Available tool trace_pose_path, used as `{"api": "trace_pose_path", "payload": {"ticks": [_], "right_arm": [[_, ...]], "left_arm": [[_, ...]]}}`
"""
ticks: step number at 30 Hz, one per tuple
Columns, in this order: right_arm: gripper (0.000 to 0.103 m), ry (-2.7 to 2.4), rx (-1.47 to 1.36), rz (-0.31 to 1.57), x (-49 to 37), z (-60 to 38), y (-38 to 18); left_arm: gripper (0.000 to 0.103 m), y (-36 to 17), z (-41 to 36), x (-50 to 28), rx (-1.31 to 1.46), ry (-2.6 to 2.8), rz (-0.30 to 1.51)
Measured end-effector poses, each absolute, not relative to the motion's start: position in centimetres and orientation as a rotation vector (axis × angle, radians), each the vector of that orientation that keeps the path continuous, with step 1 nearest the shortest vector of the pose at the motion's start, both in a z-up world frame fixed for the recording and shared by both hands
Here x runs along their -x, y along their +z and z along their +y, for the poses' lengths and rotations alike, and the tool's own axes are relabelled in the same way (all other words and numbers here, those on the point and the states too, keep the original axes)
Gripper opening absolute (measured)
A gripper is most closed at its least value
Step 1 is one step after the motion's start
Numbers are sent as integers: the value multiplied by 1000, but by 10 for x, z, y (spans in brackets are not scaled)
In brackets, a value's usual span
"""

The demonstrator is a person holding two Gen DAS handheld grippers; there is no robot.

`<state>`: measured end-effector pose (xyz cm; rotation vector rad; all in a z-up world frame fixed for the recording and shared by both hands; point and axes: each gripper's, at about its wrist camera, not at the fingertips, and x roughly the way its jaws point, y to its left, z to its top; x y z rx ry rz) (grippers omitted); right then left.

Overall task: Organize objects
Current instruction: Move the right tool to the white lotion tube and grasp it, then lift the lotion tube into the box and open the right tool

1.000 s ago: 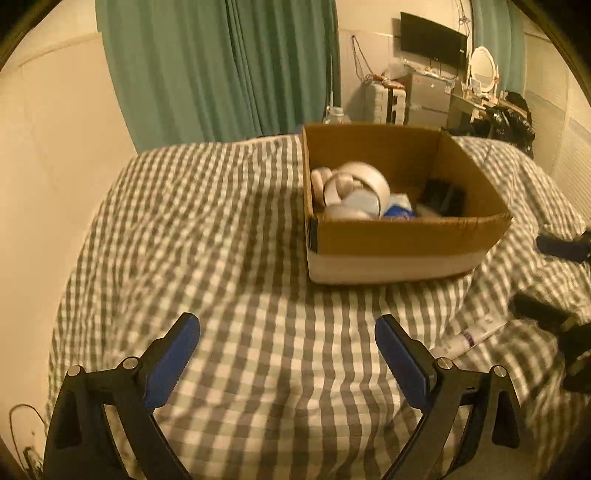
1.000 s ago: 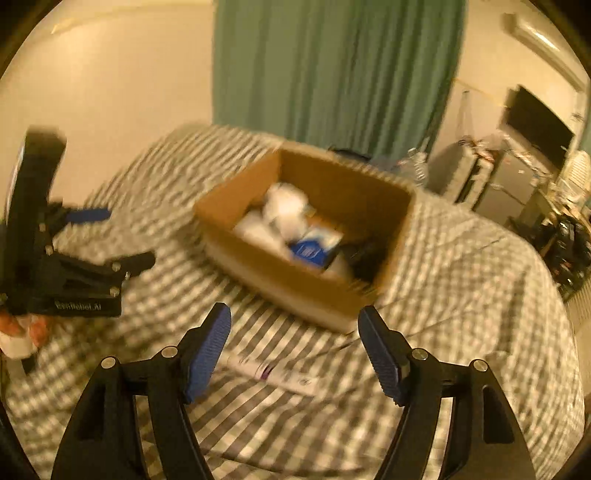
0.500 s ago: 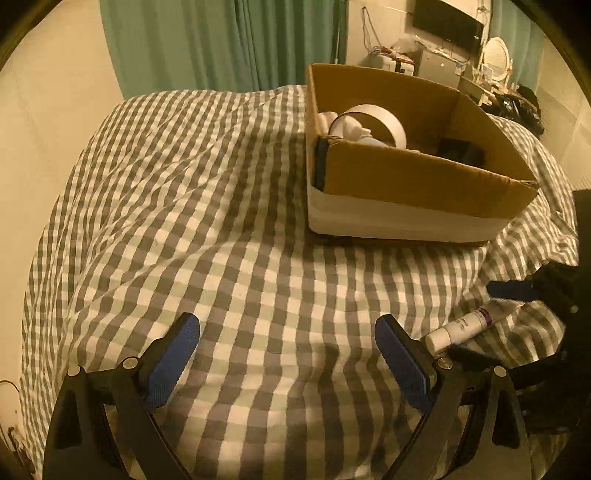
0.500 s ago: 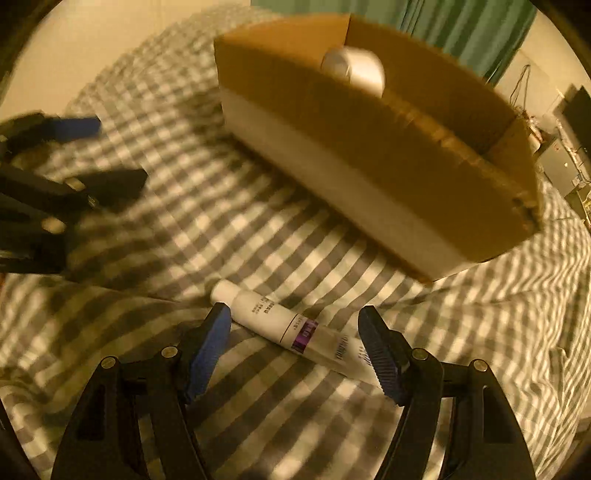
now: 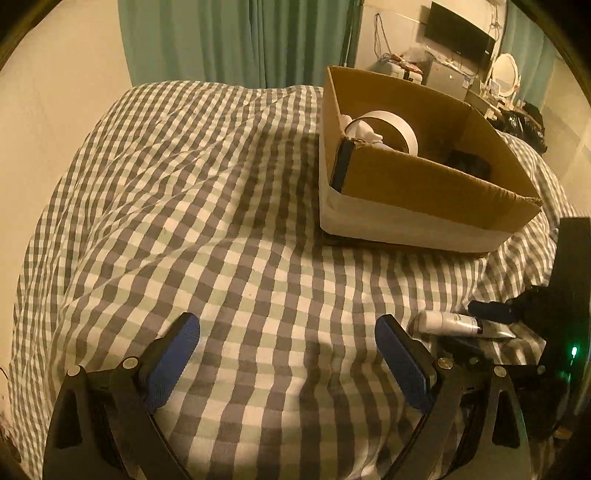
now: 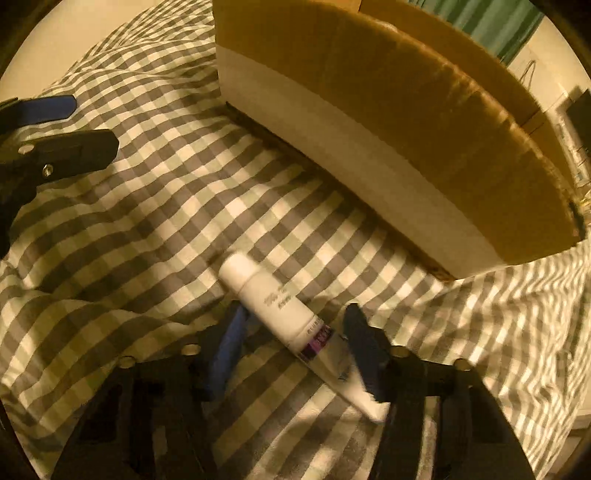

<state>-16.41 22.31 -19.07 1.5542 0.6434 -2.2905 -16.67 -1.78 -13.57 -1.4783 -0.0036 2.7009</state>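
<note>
R tongs (image 6: pixel 291 339) sit low over the bed (image 6: pixel 122 218), angled down, with the white tube (image 6: pixel 275 308) lying diagonally between the two blue pads; jaws are partly spread, one pad each side of the tube, and the view is blurred so can't tell if either pad touches it. The tube rests on the checked bedspread, cap end pointing away toward the cardboard box (image 6: pixel 388 122), purple band nearer the crimped end, w/ the tail passing under the R-side pad. L tongs (image 5: pixel 288 343) hover level above the bedspread, jaws spread wide, nothing between them, facing the box (image 5: pixel 417 184) from further back. L wrist view shows what the R one doesn't: the box interior, w/ a white tape roll (image 5: pixel 384 127) standing near the front-left corner, some white stuff beside it and a dark item toward the right; also green curtains (image 5: pixel 236 40) and a TV (image 5: pixel 458 35) behind. It sees the tube (image 5: pixel 454 325) at far right, w/ the R tongs around it. R wrist view gives only the box's outer wall, plus the L tongs at its left edge, well apart from the tube.
</note>
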Motion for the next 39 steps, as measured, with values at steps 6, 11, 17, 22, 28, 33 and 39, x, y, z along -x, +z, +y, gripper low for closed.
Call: {"api": "trace_pose_path", "payload": {"ticks": [6, 11, 17, 22, 28, 33, 39], "right_arm": [[16, -2407, -1431, 774, 144, 220, -176], [16, -2568, -1172, 733, 117, 226, -132], [16, -2665, -1071, 493, 114, 238, -82], [16, -2706, -1015, 344, 125, 250, -37], [15, -2751, -956, 198, 157, 261, 2], [16, -2760, -956, 197, 196, 266, 13], [16, -2733, -1054, 147, 252, 275, -21]], "left_arm": [[98, -137, -15, 166, 1489, 2705, 31], [98, -129, -13, 161, 1458, 2723, 49], [98, -95, -7, 154, 1331, 2755, 50], [98, -53, 4, 164, 1174, 2800, 69], [98, -12, 21, 203, 972, 2864, 137], [98, -12, 31, 246, 921, 2880, 184], [98, -37, 44, 294, 936, 2842, 218]]}}
